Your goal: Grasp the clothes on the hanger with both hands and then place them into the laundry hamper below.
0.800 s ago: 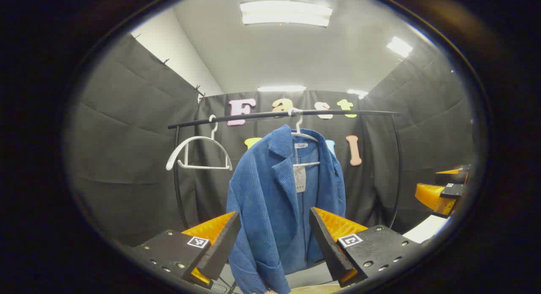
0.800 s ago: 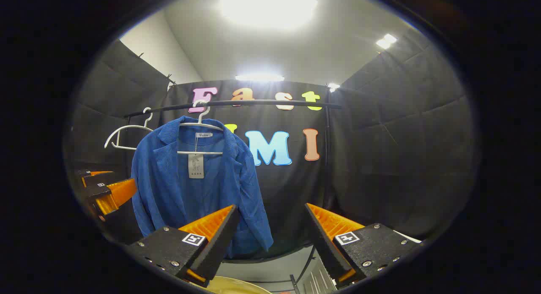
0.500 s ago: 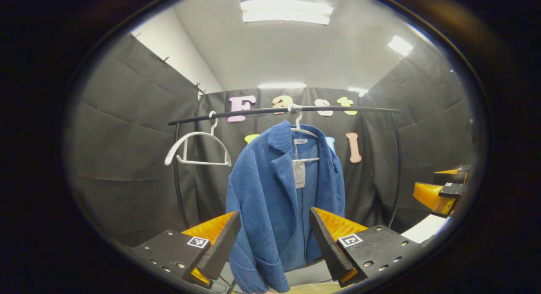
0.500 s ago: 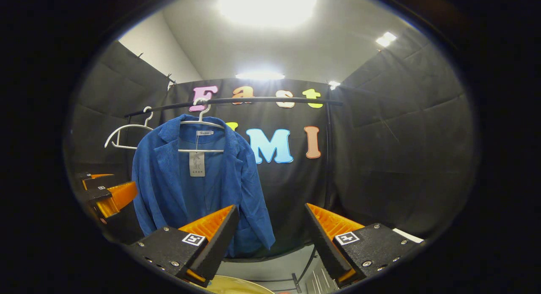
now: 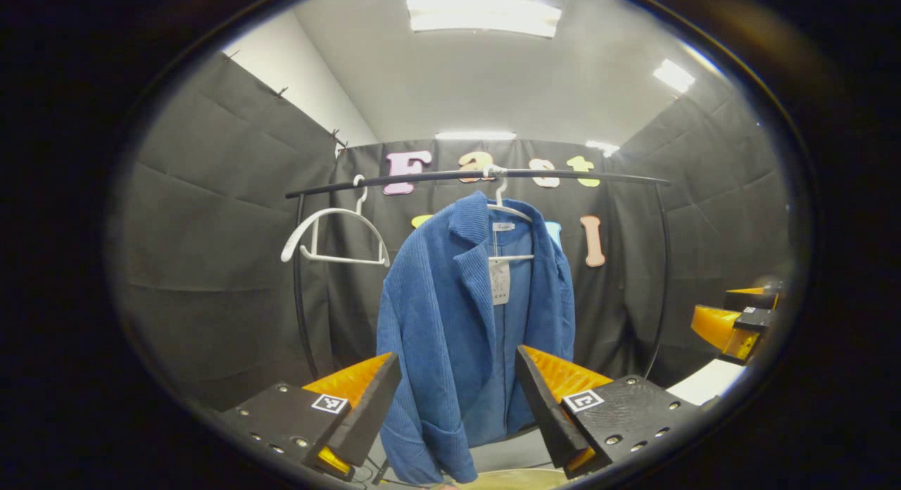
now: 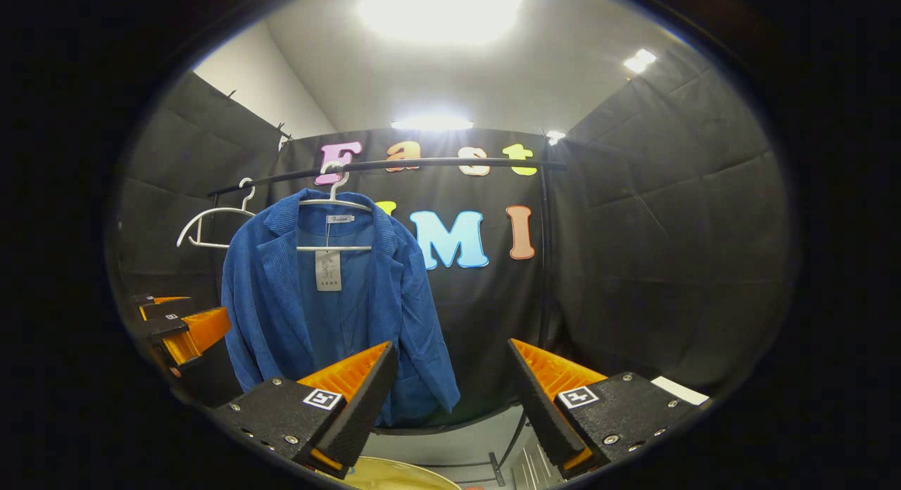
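On the rail [image 5: 422, 181], the jacket [image 5: 457, 321] hangs above the hamper [image 6: 394, 476].

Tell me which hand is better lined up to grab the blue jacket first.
Left, probably. In the left gripper view the open left tool frames the blue jacket squarely between its fingers. In the right gripper view the open right tool aims past the jacket's sleeve, at the booth wall.

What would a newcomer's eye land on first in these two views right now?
The blue jacket on a white hanger, hung from the black rail, ahead of both grippers. Beside it an empty white hanger on the same rail. Left gripper and right gripper have jaws apart, touching nothing.
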A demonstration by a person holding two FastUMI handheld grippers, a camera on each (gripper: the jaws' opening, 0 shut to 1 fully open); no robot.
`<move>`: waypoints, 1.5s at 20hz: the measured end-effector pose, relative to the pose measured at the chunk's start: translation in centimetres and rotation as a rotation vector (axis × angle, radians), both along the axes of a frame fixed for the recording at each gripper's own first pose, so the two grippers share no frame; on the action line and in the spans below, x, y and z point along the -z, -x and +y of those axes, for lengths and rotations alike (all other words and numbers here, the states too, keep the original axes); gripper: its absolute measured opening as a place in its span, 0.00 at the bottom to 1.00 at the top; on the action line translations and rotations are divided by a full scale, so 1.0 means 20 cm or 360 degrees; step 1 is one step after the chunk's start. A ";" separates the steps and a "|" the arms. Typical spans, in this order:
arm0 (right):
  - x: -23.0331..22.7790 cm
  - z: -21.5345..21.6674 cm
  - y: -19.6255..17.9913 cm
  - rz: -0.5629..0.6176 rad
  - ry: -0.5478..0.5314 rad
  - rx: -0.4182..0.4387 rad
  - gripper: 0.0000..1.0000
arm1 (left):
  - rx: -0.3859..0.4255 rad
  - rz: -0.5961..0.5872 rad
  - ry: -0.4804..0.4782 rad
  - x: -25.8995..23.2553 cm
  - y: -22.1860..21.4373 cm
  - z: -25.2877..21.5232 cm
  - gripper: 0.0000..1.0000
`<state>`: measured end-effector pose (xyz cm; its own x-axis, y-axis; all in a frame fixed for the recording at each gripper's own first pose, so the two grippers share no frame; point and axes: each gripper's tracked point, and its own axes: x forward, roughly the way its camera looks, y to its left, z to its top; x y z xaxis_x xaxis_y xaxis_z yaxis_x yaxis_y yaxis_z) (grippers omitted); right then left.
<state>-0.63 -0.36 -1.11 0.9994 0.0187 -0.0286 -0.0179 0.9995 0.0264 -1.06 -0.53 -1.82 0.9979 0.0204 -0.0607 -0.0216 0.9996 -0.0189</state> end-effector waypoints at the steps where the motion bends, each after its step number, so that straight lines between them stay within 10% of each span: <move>1: 0.00 0.00 0.00 0.0001 -0.0001 0.0000 0.95 | -0.0003 0.0002 0.0000 0.00 0.00 0.00 1.00; 30: -0.36 0.40 -0.61 -0.0229 -0.0221 -0.0280 0.95 | 0.0024 -0.0168 0.0034 -0.22 -0.58 -0.11 0.94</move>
<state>11.60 7.67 6.00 0.9741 0.1862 0.1286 -0.2045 0.9677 0.1474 10.63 -2.79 2.65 0.9990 0.0050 0.0445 -0.0032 0.9991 -0.0414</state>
